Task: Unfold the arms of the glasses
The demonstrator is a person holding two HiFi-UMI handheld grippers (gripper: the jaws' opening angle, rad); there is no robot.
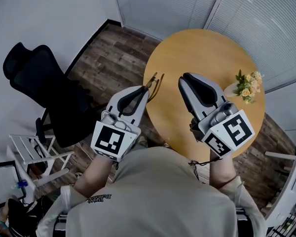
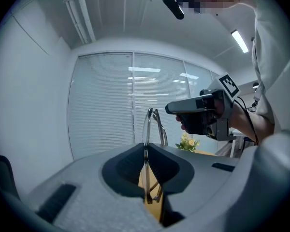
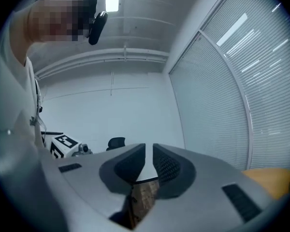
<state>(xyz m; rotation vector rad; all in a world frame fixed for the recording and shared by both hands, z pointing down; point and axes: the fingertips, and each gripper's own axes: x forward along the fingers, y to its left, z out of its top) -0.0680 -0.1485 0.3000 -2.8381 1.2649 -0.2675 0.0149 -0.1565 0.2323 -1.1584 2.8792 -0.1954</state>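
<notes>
The glasses are thin-framed with brownish arms and hang in the air over the left edge of the round wooden table. My left gripper is shut on them. In the left gripper view the glasses stand edge-on out of the left gripper, the arms still lying close to the frame. My right gripper hovers above the table just right of the glasses, apart from them. Its jaws stand together with nothing between them in the right gripper view. It also shows from the left gripper's camera as the right gripper.
A small bunch of yellow flowers sits at the table's right edge. A black office chair stands on the wood floor to the left, with a white rack nearer me. Window blinds line the far walls.
</notes>
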